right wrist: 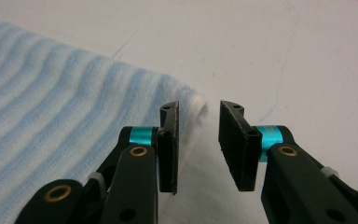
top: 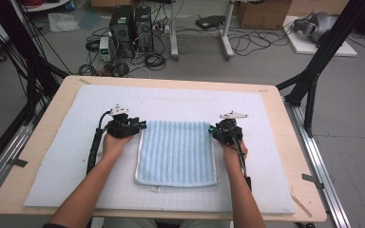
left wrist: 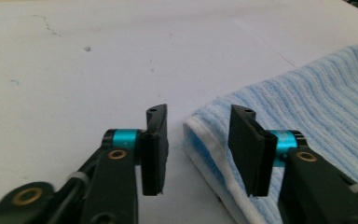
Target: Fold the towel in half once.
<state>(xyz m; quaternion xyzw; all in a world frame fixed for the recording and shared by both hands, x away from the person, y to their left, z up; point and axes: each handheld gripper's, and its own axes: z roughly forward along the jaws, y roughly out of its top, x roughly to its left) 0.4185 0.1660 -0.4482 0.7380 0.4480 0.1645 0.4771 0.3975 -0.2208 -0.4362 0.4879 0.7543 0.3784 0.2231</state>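
Blue towel [top: 177,152] folded, underlayers hidden; left gripper [left wrist: 196,149], right gripper [right wrist: 198,144] agape at corners.

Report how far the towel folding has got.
Done: the blue striped towel already lies folded on the white mat, its doubled layers visible at the corner in the left gripper view. In hand: the left gripper straddles the far left corner and the right gripper sits at the far right corner, both with jaws open, gripping nothing. Left: closing on both corners and probably making another fold toward the person.
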